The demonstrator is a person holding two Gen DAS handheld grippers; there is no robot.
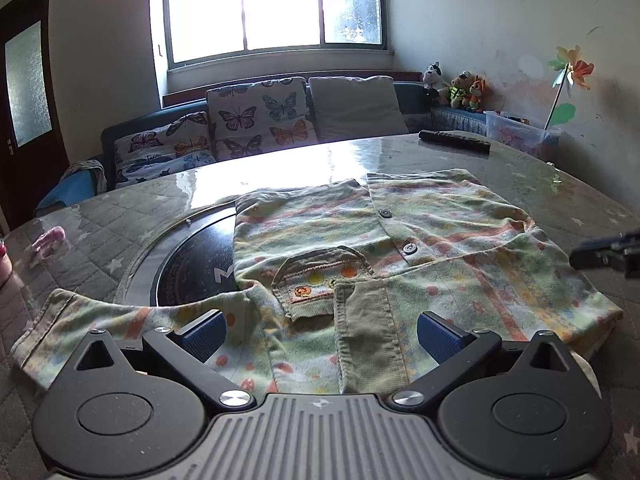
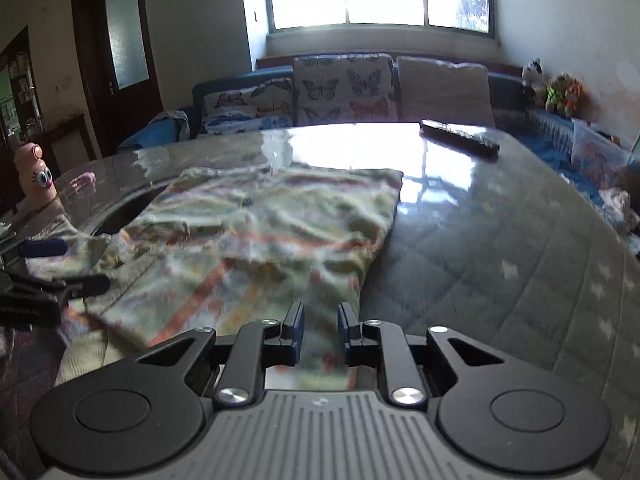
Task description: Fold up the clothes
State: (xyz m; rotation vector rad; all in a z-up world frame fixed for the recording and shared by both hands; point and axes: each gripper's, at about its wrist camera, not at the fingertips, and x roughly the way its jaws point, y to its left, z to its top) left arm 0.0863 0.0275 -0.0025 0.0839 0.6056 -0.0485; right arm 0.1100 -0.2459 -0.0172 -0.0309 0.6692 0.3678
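Observation:
A child's pale green patterned shirt (image 1: 400,240) with dark buttons and a ribbed collar lies spread on the round table (image 1: 120,216); one sleeve stretches left. My left gripper (image 1: 320,338) hovers low over the collar end, wide open, its blue pads (image 1: 202,334) holding nothing. The right gripper's tip (image 1: 608,256) shows at the right edge. In the right wrist view the shirt (image 2: 260,232) is blurred. My right gripper (image 2: 320,328) has its fingers drawn close on a strip of the shirt's near edge. The left gripper (image 2: 60,280) sits at the shirt's left side.
A black remote (image 1: 454,141) lies at the table's far edge. A dark round inset (image 1: 192,260) sits in the table's middle, partly under the shirt. A pink toy figure (image 2: 34,178) stands at the left. A sofa with butterfly cushions (image 1: 256,116) runs behind the table.

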